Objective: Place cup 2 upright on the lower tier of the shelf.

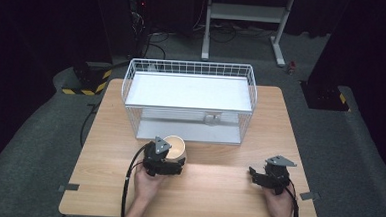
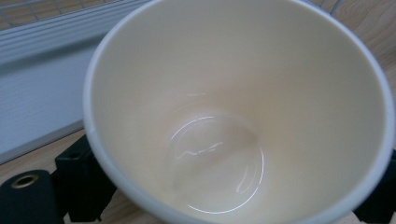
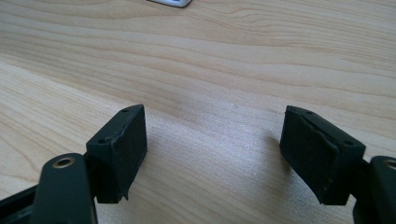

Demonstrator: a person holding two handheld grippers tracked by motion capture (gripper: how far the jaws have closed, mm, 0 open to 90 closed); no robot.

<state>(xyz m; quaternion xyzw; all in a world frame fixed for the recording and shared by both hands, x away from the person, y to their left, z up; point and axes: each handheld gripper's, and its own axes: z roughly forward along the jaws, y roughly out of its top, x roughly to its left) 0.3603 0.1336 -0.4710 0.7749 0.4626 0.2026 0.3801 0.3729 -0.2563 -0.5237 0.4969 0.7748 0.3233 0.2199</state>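
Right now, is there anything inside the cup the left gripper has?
Nothing: the cup is empty down to its glossy base. Whatever lies beneath it is covered.

Your cup (image 2: 243,107) is cream inside with a paler, glossy white rim. The worktop (image 1: 217,190) shows light wood with wavy brown grain. Your gripper fingers (image 3: 119,149) are matte black. The wire basket (image 1: 190,68) is white, and the floor around it is dark grey.
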